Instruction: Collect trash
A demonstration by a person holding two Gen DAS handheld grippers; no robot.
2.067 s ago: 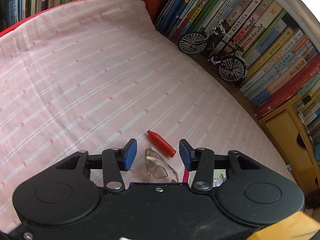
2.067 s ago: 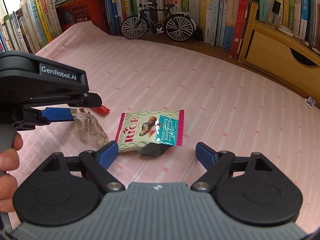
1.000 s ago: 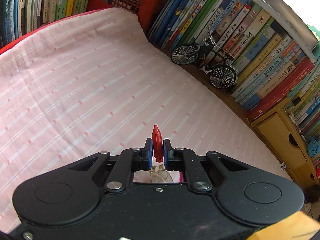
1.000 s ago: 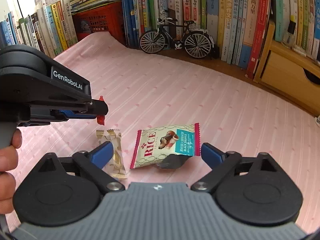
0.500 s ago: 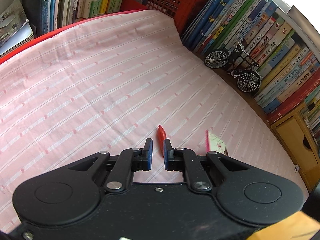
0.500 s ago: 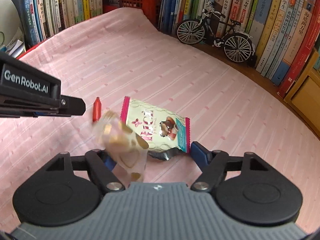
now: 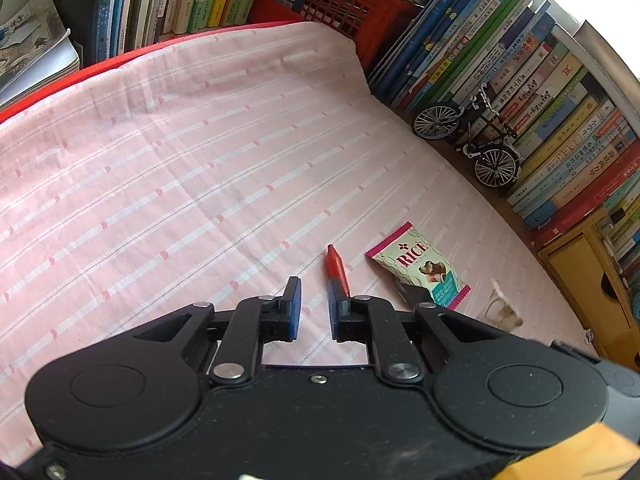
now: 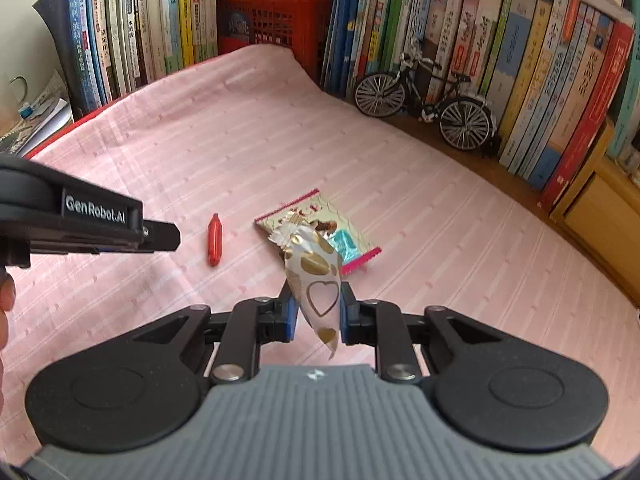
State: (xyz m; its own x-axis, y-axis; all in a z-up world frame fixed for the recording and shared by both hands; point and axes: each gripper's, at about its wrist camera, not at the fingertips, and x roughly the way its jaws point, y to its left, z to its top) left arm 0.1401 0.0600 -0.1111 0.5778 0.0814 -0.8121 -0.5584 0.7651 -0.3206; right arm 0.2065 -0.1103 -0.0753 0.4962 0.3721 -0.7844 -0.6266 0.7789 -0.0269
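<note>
A small red cap (image 7: pixel 335 266) (image 8: pixel 215 240) lies on the pink striped cloth (image 7: pixel 160 160), just past the right fingertip of my left gripper (image 7: pixel 314 292) (image 8: pixel 172 237). The left jaws are opening, with only cloth between them. To the right of the cap lies a flat RICE snack packet (image 7: pixel 420 272) (image 8: pixel 308 210). My right gripper (image 8: pixel 316 296) is closing, and its pads press on a clear wrapper with gold hearts (image 8: pixel 316 276) (image 7: pixel 503 309). The wrapper hangs above the cloth, in front of the packet.
Rows of upright books line the back and right side. A model bicycle (image 7: pixel 468 144) (image 8: pixel 424 96) stands before them. A red basket (image 8: pixel 276 20) sits at the back, a wooden drawer unit (image 7: pixel 580 280) (image 8: pixel 600 208) at the right. A hand shows at the left edge.
The left gripper lowered the red cap and let it go onto the cloth. The right gripper shut on the heart wrapper and lifted it off the cloth.
</note>
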